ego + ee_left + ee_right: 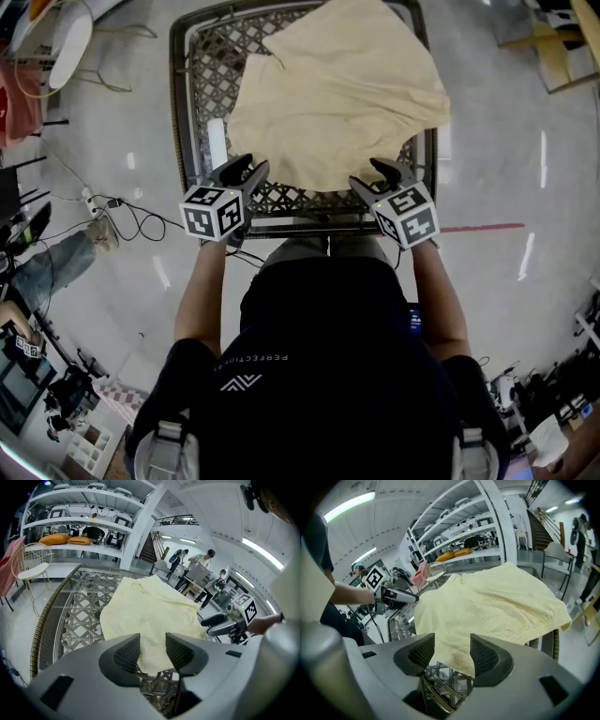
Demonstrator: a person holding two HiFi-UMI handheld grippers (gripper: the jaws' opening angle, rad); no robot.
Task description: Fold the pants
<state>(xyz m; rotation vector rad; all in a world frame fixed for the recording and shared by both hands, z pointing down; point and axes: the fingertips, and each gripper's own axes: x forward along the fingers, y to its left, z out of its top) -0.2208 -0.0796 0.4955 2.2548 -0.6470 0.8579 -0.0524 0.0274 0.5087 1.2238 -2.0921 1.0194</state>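
Grey workshop floor, shelving behind | lattice-woven tabletop (202,84) | pale yellow pants (342,94) rumpled on it, long axis near edge to far edge, right side overhanging rim | left gripper (248,169) jaws apart at near hem, gripping nothing | right gripper (367,174) jaws apart, hem corner between, unpressed

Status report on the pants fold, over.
Left gripper open, right gripper open, both at cloth's near edge. Pale yellow fabric pants lie rumpled on woven lattice table. White cylinder beside left gripper.

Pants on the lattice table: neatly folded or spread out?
Spread out, rumpled: the pants lie as an irregular sheet across the table, one edge overhanging its rim.
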